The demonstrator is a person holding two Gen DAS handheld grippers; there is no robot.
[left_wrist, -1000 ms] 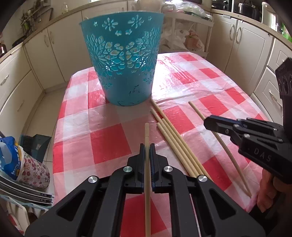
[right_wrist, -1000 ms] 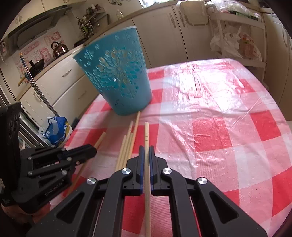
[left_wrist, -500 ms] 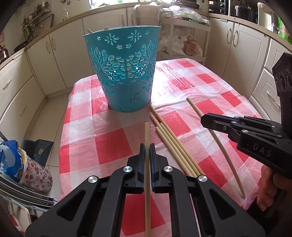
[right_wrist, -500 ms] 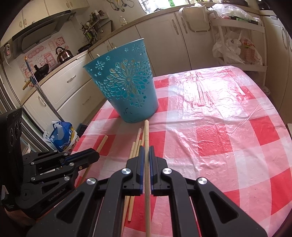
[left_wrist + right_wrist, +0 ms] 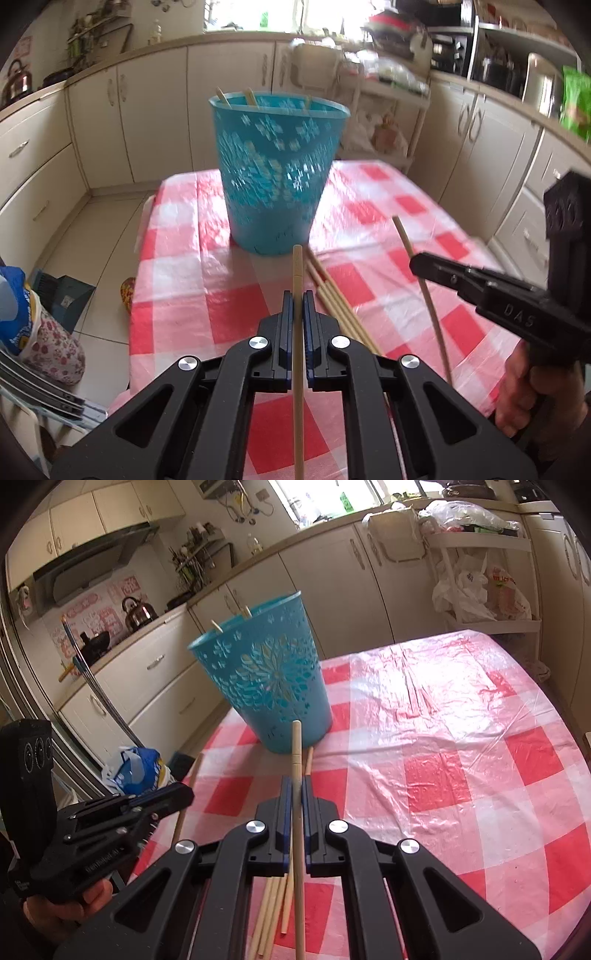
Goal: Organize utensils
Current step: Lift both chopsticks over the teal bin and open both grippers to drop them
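Your left gripper (image 5: 297,308) is clamped tight on one long pale wooden chopstick (image 5: 297,332), its tip poking out ahead of the pads. Your right gripper (image 5: 295,794) is pinched just as tight on a second wooden stick (image 5: 297,842). That makes two sticks in the air, one per gripper. Straight ahead of both grippers stands the one teal plastic basket with cut-out flower patterns (image 5: 275,177), upright on the red-and-white checked table (image 5: 461,775). Three stick ends (image 5: 251,98) peek over its rim. Just right of your left gripper a loose bundle of bare wooden sticks (image 5: 340,306) lies flat; three show clearly, though overlap could hide more.
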